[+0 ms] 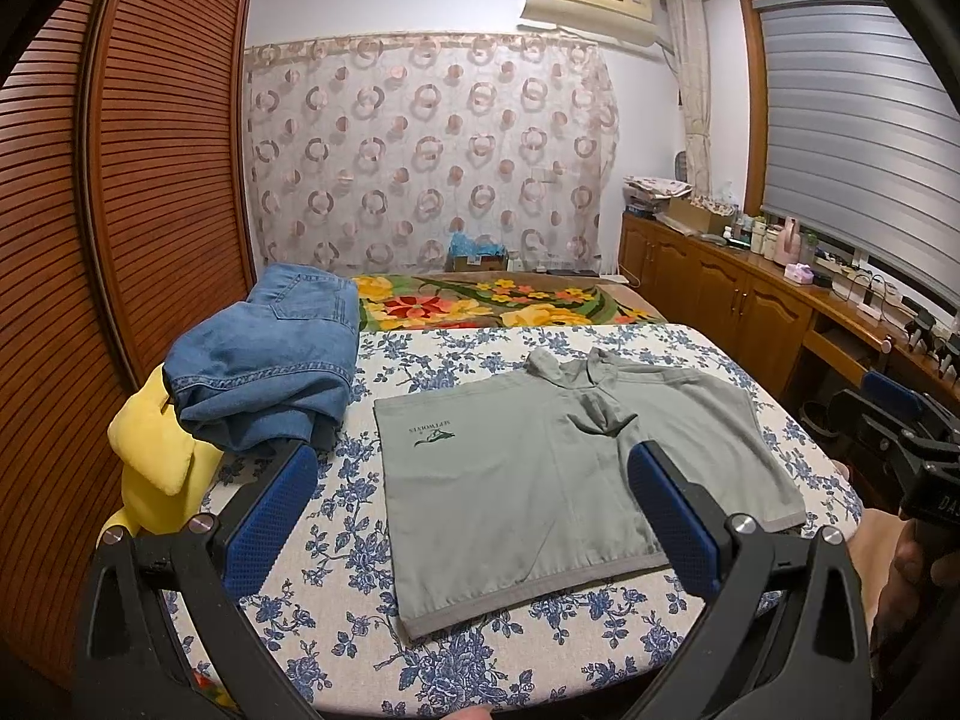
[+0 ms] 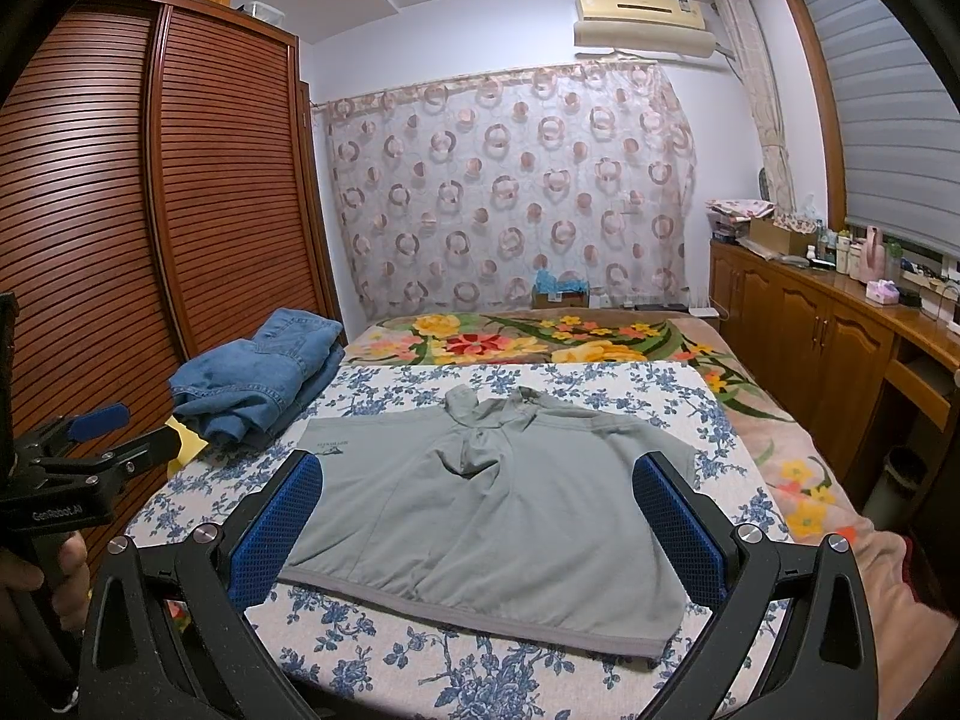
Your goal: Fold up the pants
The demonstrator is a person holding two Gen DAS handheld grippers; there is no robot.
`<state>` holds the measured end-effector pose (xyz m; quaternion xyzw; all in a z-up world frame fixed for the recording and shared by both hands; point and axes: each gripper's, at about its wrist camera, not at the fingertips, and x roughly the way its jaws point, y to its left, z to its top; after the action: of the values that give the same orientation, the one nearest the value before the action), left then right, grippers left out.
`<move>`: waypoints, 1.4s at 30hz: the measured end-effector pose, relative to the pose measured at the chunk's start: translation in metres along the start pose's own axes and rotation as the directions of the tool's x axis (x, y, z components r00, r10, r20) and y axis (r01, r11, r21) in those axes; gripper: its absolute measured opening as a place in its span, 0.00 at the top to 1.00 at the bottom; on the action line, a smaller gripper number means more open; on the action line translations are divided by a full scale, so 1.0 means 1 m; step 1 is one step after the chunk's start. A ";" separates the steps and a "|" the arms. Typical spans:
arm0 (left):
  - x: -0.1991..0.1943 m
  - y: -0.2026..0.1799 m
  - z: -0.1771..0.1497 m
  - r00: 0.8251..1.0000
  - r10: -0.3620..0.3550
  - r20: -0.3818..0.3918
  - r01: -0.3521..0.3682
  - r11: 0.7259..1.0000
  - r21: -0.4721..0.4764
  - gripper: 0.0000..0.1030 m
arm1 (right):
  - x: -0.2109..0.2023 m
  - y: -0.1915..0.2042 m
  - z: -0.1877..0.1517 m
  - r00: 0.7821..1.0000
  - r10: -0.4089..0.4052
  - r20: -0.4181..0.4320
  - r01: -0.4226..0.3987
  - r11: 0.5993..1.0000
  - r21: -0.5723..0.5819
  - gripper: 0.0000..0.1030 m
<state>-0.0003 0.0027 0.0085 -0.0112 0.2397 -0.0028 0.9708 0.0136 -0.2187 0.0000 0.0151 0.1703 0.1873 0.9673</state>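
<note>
Hazards, largest first. The grey garment (image 1: 540, 480) lies spread flat on the blue-floral bed cover (image 1: 336, 552), directly in front of both tools. It shows a collar and a short sleeve, so it looks more like a shirt than pants; judge this before you commit, or you may fold the wrong item. The denim pile (image 1: 270, 366), probably the pants, sits at the far left corner of the cover, resting on a yellow cloth (image 1: 159, 456). Reaching for the denim across the grey garment risks dragging it and creasing its lower hem. Pulling the denim could also shift the yellow cloth toward the bed edge.

Pose. Your left gripper (image 1: 474, 510) hovers low above the cover with its jaws spread wide and nothing between them; its right pad is over the grey fabric, and contact cannot be confirmed. Your right gripper (image 2: 480, 522) is likewise wide apart and empty, straddling the grey garment near its lower hem. Both point toward the far wall, level and roughly parallel.
</note>
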 end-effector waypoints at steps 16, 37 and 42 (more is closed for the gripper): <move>-0.006 0.001 0.004 1.000 -0.001 0.004 0.001 1.000 -0.001 0.00 | 0.002 0.001 0.001 1.000 0.002 0.003 -0.002 1.000 0.000 0.00; -0.006 0.001 0.003 1.000 -0.001 0.008 0.001 1.000 -0.004 0.00 | 0.001 0.001 0.000 1.000 0.007 0.006 -0.007 1.000 0.000 0.00; -0.011 0.000 0.008 1.000 -0.001 0.007 0.001 1.000 -0.005 0.00 | 0.002 0.002 0.000 1.000 0.008 0.006 -0.008 1.000 -0.002 0.00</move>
<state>-0.0062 0.0033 0.0203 -0.0137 0.2364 -0.0028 0.9716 0.0146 -0.2160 -0.0007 0.0153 0.1672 0.1911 0.9671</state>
